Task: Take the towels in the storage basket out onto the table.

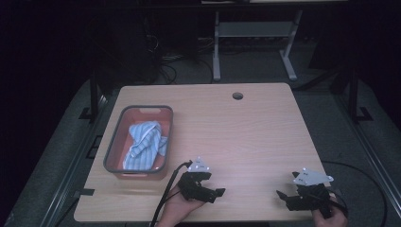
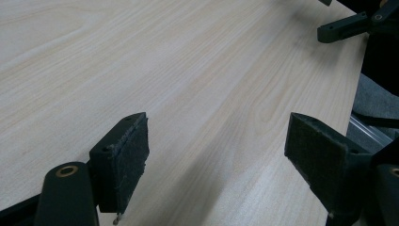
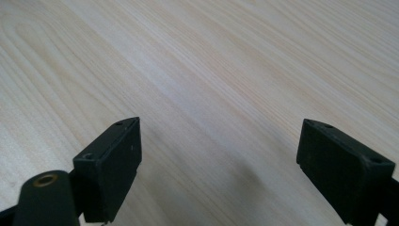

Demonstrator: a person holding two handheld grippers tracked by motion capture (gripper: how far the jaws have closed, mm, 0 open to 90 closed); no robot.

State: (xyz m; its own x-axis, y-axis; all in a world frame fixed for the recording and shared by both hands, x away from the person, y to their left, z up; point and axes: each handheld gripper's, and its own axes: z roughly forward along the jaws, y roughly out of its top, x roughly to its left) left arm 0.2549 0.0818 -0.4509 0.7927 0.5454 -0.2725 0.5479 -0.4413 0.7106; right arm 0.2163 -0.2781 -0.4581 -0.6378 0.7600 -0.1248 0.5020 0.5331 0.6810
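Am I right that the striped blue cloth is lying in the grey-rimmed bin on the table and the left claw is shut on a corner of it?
Not quite. The striped blue cloth does lie in the grey-rimmed bin, but the left claw is open and holds nothing. The left gripper view shows its jaws spread over bare table, and the high view shows it apart from the bin.

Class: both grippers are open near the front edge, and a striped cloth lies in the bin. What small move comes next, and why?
Probably swing the left gripper toward the striped cloth in the bin: it is the nearer gripper, open and empty.
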